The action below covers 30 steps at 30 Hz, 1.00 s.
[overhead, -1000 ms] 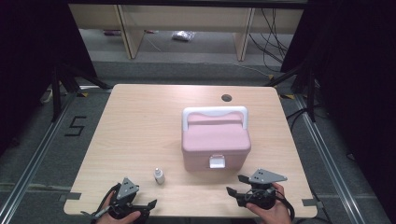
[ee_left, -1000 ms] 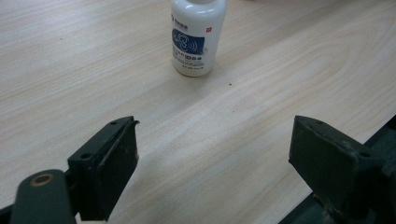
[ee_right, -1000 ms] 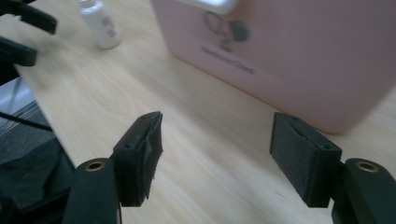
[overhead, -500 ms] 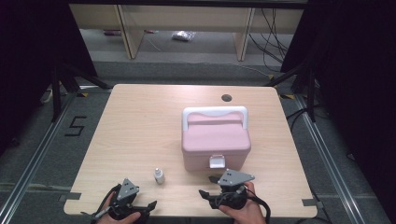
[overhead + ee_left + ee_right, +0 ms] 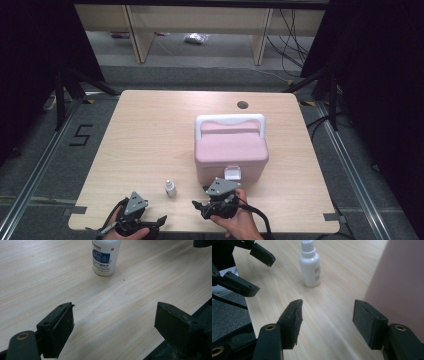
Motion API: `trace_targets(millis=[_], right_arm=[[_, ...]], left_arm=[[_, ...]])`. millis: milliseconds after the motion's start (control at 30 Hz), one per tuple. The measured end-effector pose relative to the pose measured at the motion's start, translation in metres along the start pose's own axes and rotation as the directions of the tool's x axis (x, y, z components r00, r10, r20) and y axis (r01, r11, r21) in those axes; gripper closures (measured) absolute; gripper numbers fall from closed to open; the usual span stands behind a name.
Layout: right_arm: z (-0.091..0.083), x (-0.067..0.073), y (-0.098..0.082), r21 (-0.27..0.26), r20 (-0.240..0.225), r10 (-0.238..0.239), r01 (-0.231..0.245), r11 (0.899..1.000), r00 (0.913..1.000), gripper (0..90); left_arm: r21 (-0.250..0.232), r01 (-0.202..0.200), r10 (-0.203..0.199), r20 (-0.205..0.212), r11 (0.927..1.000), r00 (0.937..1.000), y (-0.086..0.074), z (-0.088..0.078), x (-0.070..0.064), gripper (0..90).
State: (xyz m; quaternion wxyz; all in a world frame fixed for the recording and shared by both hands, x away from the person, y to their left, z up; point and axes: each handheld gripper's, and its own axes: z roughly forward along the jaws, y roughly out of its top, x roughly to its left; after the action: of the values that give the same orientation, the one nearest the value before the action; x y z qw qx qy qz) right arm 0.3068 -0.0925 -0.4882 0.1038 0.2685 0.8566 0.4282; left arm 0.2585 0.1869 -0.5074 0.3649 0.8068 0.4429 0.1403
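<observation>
Bare tabletop (image 5: 150, 135) left of pink box (image 5: 231, 152), small white bottle (image 5: 171, 188) standing between both grippers

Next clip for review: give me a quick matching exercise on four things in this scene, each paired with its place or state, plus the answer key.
Things:
1. small white bottle
2. pink box
3. left gripper
4. round hole

Places or states:
A. in the tabletop near the far edge
B. lid down, white handle folded toward the back
C. upright on the table between the two grippers
D. jaws open above bare wood, nothing between them

Pairs: 1-C, 2-B, 3-D, 4-A
</observation>
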Motion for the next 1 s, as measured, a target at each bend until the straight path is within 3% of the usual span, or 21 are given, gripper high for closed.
trace_targets(millis=[333, 367, 467, 533, 567, 767, 833, 900, 1000], right_arm=[[0.025, 0.010, 0.018, -0.004, -0.011, -0.021, 0.021, 1.000, 0.9997, 41.1], [0.032, 0.012, 0.021, -0.012, 0.001, -0.039, 0.039, 0.999, 0.9992, 41.1], [0.036, 0.013, 0.025, -0.005, -0.005, -0.029, 0.029, 1.000, 0.9996, 41.1], [0.040, 0.014, 0.028, -0.005, -0.008, -0.053, 0.053, 0.999, 0.9986, 41.0], [0.043, 0.015, 0.029, -0.002, -0.008, -0.068, 0.068, 0.998, 0.9976, 40.5], [0.061, 0.018, 0.037, 0.014, -0.014, -0.084, 0.084, 0.996, 0.9964, 41.0], [0.061, 0.019, 0.038, 0.035, -0.011, -0.073, 0.074, 0.997, 0.9973, 41.1], [0.066, 0.018, 0.039, 0.032, -0.018, -0.078, 0.078, 0.996, 0.9968, 41.7], [0.071, 0.018, 0.043, 0.026, -0.030, -0.074, 0.075, 0.997, 0.9968, 43.4]], left_arm=[[0.008, -0.004, 0.004, -0.006, 1.0000, 1.0000, -0.001, 0.000, 0.002, 15.5], [0.006, -0.002, 0.002, -0.002, 1.0000, 1.0000, -0.001, 0.000, 0.001, 15.5], [0.000, 0.004, -0.004, 0.004, 1.0000, 1.0000, 0.000, 0.000, 0.000, 15.5], [0.000, 0.006, -0.006, 0.008, 1.0000, 1.0000, -0.001, 0.000, 0.000, 15.5], [0.008, -0.003, 0.003, -0.009, 1.0000, 0.9999, 0.000, 0.000, 0.001, 15.5], [0.009, 0.001, -0.001, -0.014, 1.0000, 0.9999, 0.000, 0.000, 0.001, 15.5], [0.008, -0.004, 0.004, -0.015, 1.0000, 0.9999, 0.000, 0.000, 0.001, 15.5], [0.024, -0.007, 0.007, -0.003, 0.9997, 1.0000, 0.000, -0.001, 0.001, 15.5], [0.012, -0.005, 0.005, -0.009, 0.9999, 0.9999, 0.000, 0.000, 0.001, 15.5]])
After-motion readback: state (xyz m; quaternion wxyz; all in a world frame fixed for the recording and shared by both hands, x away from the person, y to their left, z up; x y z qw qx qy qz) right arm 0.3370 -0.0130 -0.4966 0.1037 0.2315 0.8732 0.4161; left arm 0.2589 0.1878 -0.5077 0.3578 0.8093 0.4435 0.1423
